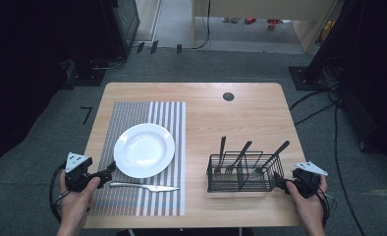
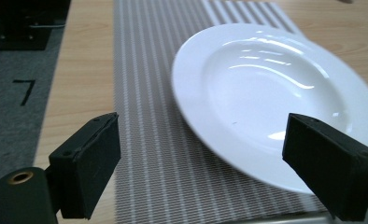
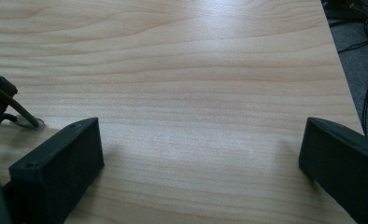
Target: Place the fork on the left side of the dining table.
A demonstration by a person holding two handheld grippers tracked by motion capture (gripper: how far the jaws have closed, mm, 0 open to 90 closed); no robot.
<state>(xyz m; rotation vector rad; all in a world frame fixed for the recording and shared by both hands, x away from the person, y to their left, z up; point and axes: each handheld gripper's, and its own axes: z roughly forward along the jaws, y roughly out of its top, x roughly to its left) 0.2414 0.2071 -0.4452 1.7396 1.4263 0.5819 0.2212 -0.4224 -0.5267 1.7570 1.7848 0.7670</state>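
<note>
- Left gripper point(image 1: 108, 169), held in the person's left hand point(image 1: 78, 196), sits at the near-left of the table point(image 1: 250, 110), over the left part of the striped placemat point(image 1: 132, 110).
- Its jaws stand wide apart with nothing between them; in the left gripper view the gripper point(image 2: 201, 163) looks across the placemat point(image 2: 145, 93) at the white plate point(image 2: 266, 88), whose near rim runs between the two jaws (not touching either, as far as can be told).
- Plate point(image 1: 144, 149) lies flat on the placemat, just beside the left gripper's tips.
- Knife point(image 1: 145, 186) lies on the placemat in front of the plate, on the person's side, handle end towards the left hand, near the gripper but apart from it.
- Right gripper point(image 1: 280, 181), in the right hand point(image 1: 307, 201), is at the near-right of the table, just beside the right end of the black wire caddy point(image 1: 243, 172).
- Caddy holds dark-handled cutlery point(image 1: 240, 152) standing tilted in its compartments (kinds too small to tell).
- Right gripper view: the gripper point(image 3: 201, 158) has its jaws spread wide over bare wood point(image 3: 196, 70), holding nothing; a bit of black wire point(image 3: 4, 100) shows at the left edge.
</note>
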